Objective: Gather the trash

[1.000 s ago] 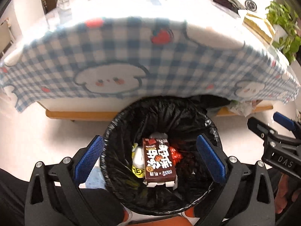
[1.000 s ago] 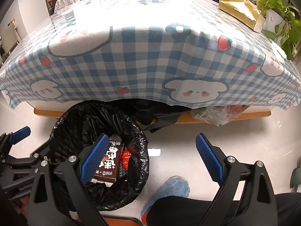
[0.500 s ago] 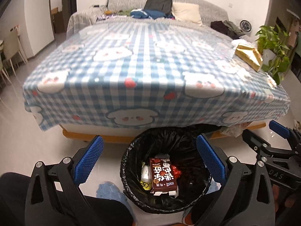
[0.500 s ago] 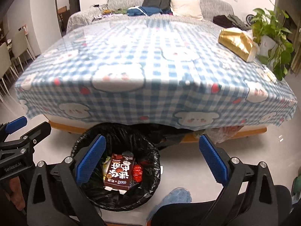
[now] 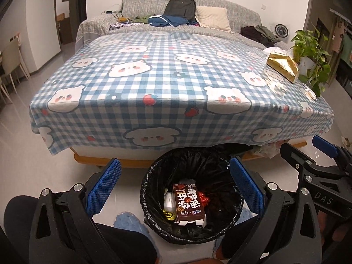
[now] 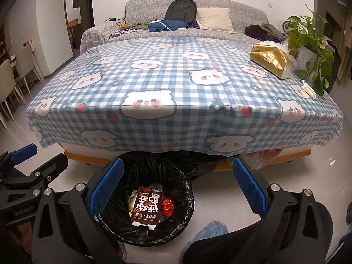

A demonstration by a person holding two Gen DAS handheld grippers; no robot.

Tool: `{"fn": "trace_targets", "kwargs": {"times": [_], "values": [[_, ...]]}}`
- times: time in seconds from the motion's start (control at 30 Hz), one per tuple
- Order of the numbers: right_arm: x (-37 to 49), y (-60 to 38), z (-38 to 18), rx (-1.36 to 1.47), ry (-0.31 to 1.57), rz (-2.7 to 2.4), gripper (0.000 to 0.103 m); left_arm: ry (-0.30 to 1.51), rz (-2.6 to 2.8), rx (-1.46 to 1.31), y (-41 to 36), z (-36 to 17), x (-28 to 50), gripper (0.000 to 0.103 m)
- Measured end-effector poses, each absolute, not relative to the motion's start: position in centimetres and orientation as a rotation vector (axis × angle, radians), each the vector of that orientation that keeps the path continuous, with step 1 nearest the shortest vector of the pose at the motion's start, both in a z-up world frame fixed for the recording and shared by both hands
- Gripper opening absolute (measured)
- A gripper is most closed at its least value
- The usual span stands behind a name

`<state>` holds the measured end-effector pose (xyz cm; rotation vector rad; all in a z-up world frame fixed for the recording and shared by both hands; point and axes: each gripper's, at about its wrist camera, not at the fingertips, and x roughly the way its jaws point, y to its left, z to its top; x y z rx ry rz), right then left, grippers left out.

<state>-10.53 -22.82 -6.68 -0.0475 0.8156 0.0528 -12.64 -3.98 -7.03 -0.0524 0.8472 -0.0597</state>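
A round bin with a black liner [image 5: 151,209] stands on the floor in front of the table. Inside lie a brown drink carton [image 5: 188,204], a white and yellow bottle [image 5: 169,206] and a red wrapper [image 5: 203,199]. My left gripper [image 5: 175,165] hangs open and empty above the bin. My right gripper [image 6: 178,165] is also open and empty, above the bin's right side [image 6: 187,198]; the carton [image 6: 147,206] shows below it. A gold tissue pack [image 6: 271,59] and a small pale wrapper [image 6: 309,90] lie on the table's right side.
The low table carries a blue checked cloth with bear faces [image 5: 176,77]. A potted plant [image 5: 310,50] stands at its right, a grey sofa [image 5: 189,6] with a backpack and clothes behind. A crumpled plastic bag [image 6: 264,158] sits under the table. Chairs [image 6: 13,77] stand far left.
Both grippers have risen and drawn back from the bin, so the whole tabletop has come into view. The bin's contents have not moved. Both stay open.
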Motion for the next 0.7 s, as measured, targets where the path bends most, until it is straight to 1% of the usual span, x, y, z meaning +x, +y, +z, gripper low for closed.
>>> {"fn": "trace_targets", "kwargs": {"times": [0.7], "values": [[-10.07, -22.65, -6.95, -0.055, 0.82, 0.057, 0.095, 0.855, -0.06, -0.043, -4.11, -7.37, -12.27, 0.097]]}}
